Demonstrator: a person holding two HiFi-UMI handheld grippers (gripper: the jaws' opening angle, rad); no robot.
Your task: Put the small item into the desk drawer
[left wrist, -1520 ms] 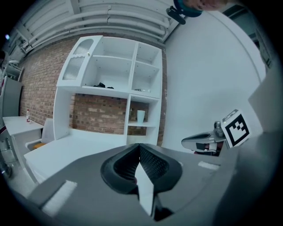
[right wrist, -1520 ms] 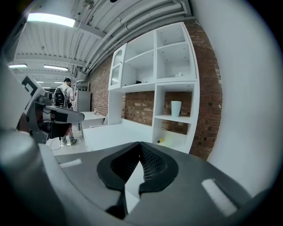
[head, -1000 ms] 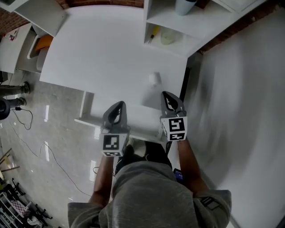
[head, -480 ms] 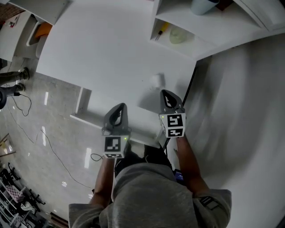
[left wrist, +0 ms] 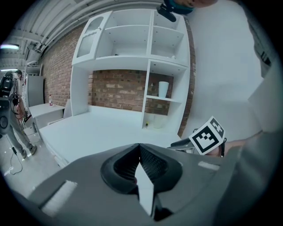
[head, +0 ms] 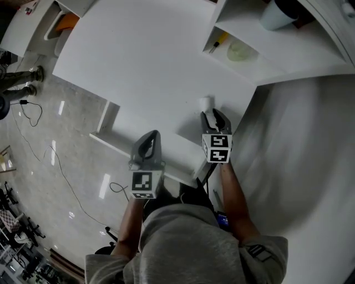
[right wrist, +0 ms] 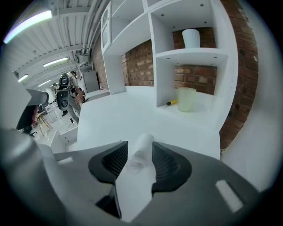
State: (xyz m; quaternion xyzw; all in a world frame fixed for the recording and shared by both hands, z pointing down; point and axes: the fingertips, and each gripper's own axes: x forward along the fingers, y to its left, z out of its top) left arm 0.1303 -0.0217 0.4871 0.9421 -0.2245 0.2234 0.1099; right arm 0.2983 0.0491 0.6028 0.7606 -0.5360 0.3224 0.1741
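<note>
A small white cylinder (head: 206,103) lies on the white desk (head: 144,66) near its right edge. My right gripper (head: 214,115) is right behind it. Its jaws are opening, and the cylinder (right wrist: 140,148) shows between the fingertips of my right gripper (right wrist: 136,154), resting on the desk and not clamped. My left gripper (head: 148,142) hovers over the desk's front edge, shut and empty; its jaws (left wrist: 139,161) meet in the left gripper view. What looks like a pulled-out white drawer (head: 111,145) juts from the desk front, below the left gripper.
A white shelf unit (head: 288,52) stands at the desk's back right with a yellow-handled tool (head: 218,41), a translucent cup (head: 240,51) and a white cup (head: 274,16). A white wall runs along the right. Cables (head: 33,119) lie on the glossy floor at left.
My right gripper has moved forward up to the white cylinder and its jaws have parted around it. The left gripper has hardly moved. The head view has shifted a little.
</note>
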